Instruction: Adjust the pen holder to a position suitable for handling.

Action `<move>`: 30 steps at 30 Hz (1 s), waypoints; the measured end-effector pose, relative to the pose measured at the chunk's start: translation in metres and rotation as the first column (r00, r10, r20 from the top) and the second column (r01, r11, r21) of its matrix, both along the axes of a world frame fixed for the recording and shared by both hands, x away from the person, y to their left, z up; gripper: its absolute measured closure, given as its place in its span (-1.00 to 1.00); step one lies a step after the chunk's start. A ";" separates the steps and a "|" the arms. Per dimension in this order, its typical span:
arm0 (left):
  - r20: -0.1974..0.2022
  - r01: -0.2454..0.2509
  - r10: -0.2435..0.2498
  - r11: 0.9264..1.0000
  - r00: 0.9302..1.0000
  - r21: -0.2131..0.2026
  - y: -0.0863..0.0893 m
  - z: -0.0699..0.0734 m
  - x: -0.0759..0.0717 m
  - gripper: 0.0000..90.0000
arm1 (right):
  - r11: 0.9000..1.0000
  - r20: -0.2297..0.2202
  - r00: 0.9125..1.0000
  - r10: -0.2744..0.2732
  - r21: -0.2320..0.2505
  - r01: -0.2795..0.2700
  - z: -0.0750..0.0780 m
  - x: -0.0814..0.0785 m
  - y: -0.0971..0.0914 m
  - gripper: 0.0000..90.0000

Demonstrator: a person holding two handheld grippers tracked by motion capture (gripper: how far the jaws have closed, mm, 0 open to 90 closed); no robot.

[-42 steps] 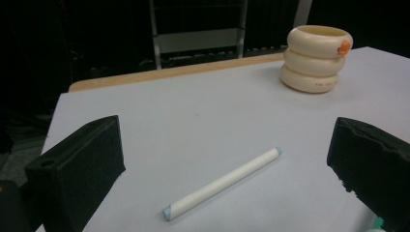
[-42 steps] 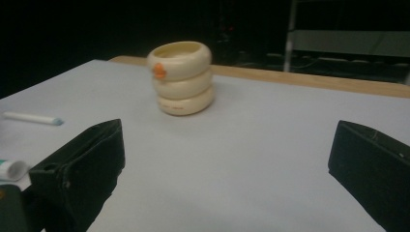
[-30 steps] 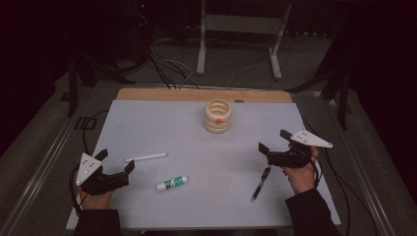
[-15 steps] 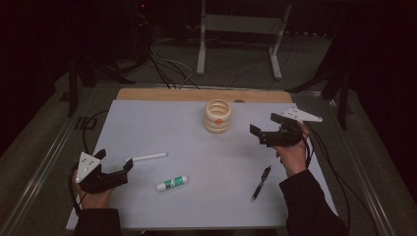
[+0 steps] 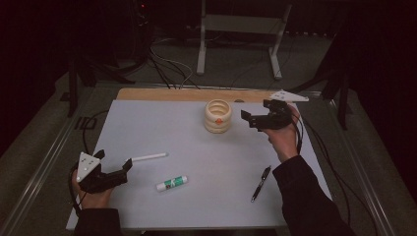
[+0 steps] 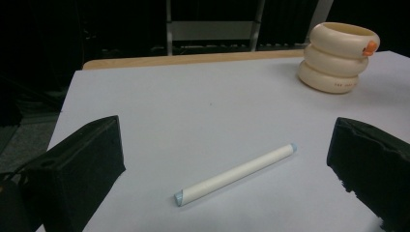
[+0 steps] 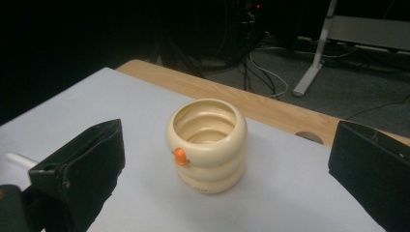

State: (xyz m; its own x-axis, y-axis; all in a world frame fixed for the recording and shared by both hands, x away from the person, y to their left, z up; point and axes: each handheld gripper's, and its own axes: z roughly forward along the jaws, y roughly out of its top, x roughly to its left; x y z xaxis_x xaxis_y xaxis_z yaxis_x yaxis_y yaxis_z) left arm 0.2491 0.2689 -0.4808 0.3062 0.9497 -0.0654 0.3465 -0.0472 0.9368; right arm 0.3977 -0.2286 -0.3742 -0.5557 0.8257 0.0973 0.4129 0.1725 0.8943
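Note:
A cream ringed cup point(image 5: 218, 116) point(image 7: 207, 145) point(image 6: 338, 56) with an orange knob stands upright at the back middle of the pale sheet point(image 5: 187, 142). My right gripper point(image 5: 251, 119) point(image 7: 222, 179) hovers just right of the cup, open, its jaws pointing at it with nothing between them. Near the front left, my left gripper point(image 5: 125, 169) point(image 6: 227, 164) rests open, facing a white stick point(image 5: 149, 157) point(image 6: 235, 175) that lies just ahead of its jaws. A white-and-green glue stick point(image 5: 171, 183) lies front centre, and a black pen point(image 5: 260, 183) front right.
The sheet covers a wooden table point(image 5: 162, 94) whose bare strip shows along the back edge. Beyond it are cables point(image 5: 167, 69) and a metal stand point(image 5: 238, 44) on the dark floor. Metal rails point(image 5: 44, 162) run along both sides of the table.
My right gripper has moved from the front right, beside the pen, up and back to just right of the cup. The left gripper has stayed in place.

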 end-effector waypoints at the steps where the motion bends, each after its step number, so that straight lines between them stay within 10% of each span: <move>1: 0.000 -0.001 0.001 1.000 1.000 0.001 0.000 0.000 0.000 -1.00 | 1.000 0.003 1.000 0.002 -0.008 -0.002 0.000 0.002 0.002 -1.00; 30: 0.008 -0.013 0.013 1.000 1.000 0.005 0.000 -0.001 0.000 -1.00 | 0.998 -0.074 0.997 -0.031 -0.058 0.027 -0.010 0.067 0.050 -1.00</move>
